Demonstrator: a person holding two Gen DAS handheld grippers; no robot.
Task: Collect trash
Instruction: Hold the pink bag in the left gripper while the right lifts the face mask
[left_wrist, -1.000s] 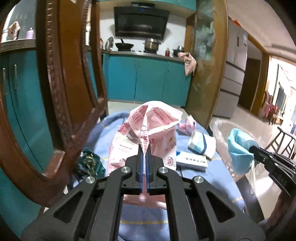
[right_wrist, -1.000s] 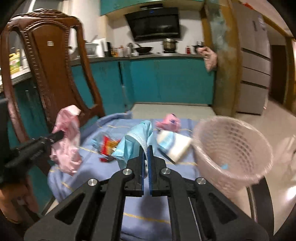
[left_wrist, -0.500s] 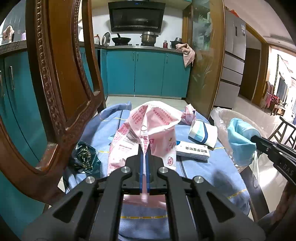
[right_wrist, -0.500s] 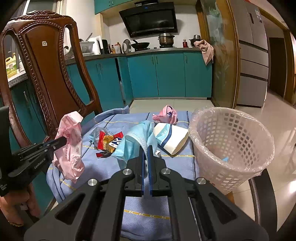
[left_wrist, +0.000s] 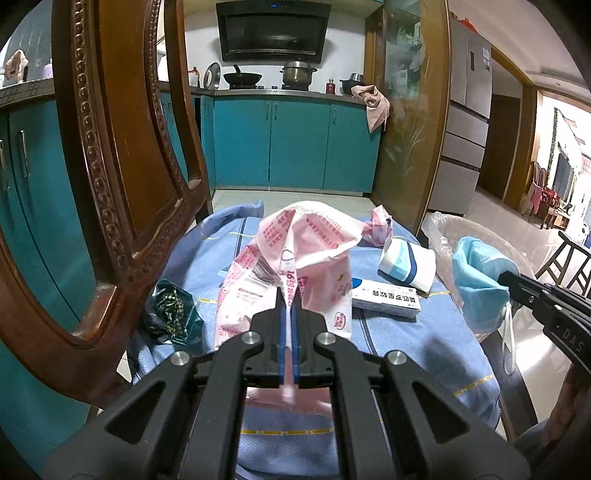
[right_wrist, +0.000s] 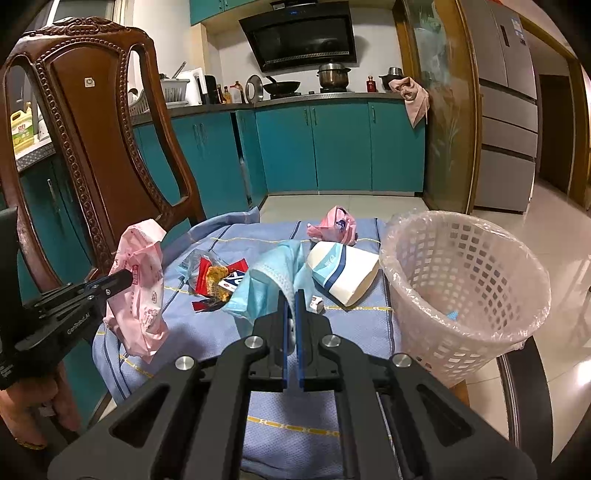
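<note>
My left gripper (left_wrist: 287, 295) is shut on a pink printed plastic bag (left_wrist: 306, 258), held up above the blue tablecloth (left_wrist: 399, 332); the right wrist view shows that bag (right_wrist: 142, 288) hanging at the left. My right gripper (right_wrist: 291, 295) is shut on a light blue face mask (right_wrist: 266, 280), which appears at the right of the left wrist view as the mask (left_wrist: 476, 284). A white mesh trash basket (right_wrist: 461, 291) lined with clear plastic stands at the table's right edge, to the right of the mask.
On the cloth lie a white and blue paper cup (right_wrist: 343, 273), a white box (left_wrist: 386, 297), a crumpled pink wrapper (right_wrist: 334, 225), red snack wrappers (right_wrist: 218, 277) and a dark green wrapper (left_wrist: 171, 310). A carved wooden chair (right_wrist: 96, 140) stands at the left.
The left wrist view has swung and steadied, so the table looks a little farther off. The right view sharpened from blur. Both grippers have kept their hold.
</note>
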